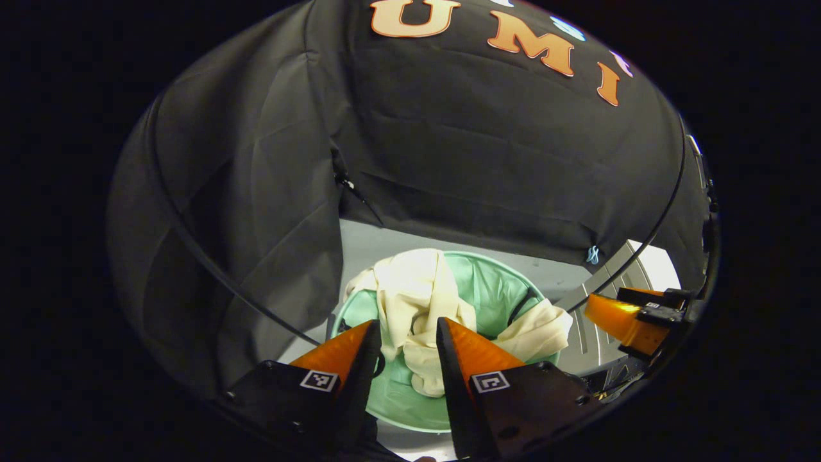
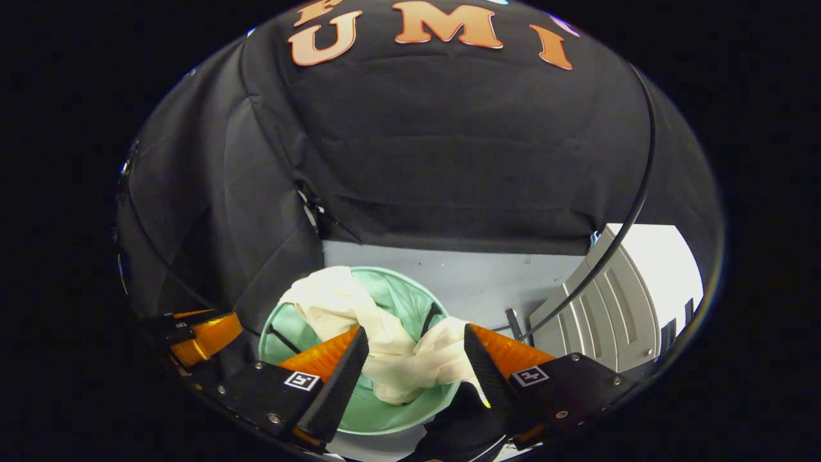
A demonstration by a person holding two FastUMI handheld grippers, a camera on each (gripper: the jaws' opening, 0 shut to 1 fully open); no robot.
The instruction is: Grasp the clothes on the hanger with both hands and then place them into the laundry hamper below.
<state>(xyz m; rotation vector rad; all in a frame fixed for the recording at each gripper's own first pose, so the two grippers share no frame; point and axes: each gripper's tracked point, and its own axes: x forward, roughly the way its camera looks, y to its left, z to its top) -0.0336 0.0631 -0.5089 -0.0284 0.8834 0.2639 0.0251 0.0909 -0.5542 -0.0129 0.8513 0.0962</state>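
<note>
The cream-coloured cloth garment [image 1: 417,301] is lying bunched in the round mint-green plastic laundry hamper [image 1: 494,289], spilling over its far rim and its right rim. The left gripper [image 1: 406,340] is hanging above it with jaws spread apart, gripping nothing. The right gripper [image 2: 415,350] is hovering likewise, wide open and empty, over the hamper standing on the pale grey floor [image 2: 449,269]

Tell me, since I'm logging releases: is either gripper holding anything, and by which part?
Nothing is held. Left gripper and right gripper are both open above the hamper, where the cream garment lies draped over its rim.
</note>
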